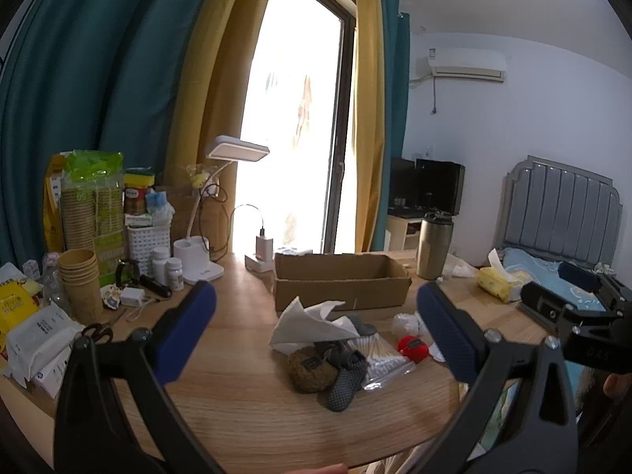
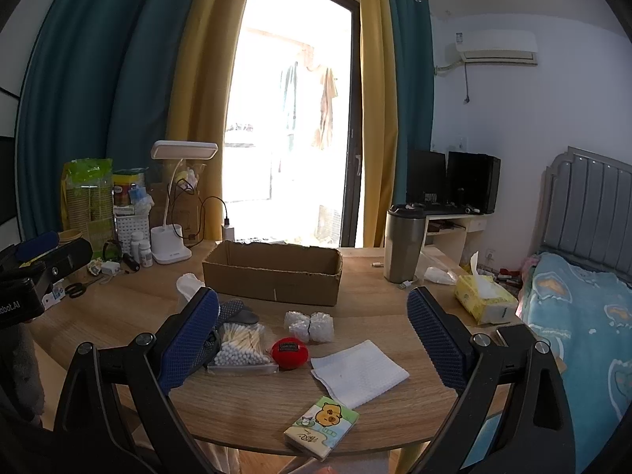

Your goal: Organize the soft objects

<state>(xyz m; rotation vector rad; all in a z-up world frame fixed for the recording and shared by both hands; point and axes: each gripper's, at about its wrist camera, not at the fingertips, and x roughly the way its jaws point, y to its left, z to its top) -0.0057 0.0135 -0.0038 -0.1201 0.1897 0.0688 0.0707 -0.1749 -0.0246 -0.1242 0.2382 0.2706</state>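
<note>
An open cardboard box (image 1: 341,280) (image 2: 272,272) stands mid-table. In front of it lie a crumpled white tissue (image 1: 308,326), a brown round pouf (image 1: 310,367), grey dotted socks (image 1: 345,373) (image 2: 233,310), a bag of cotton swabs (image 1: 381,359) (image 2: 241,345), a red soft ball (image 1: 412,347) (image 2: 290,352), bubble wrap (image 2: 310,326), a folded white cloth (image 2: 359,371) and a tissue pack (image 2: 322,426). My left gripper (image 1: 316,337) is open and empty, above the pile. My right gripper (image 2: 314,339) is open and empty, above the ball and cloth.
A desk lamp (image 2: 173,205), paper cups (image 1: 81,284), bottles and a white basket (image 1: 148,241) crowd the table's left. A steel tumbler (image 2: 403,243) and a yellow tissue box (image 2: 484,300) stand at right. A bed (image 2: 584,335) lies beyond the table's right edge.
</note>
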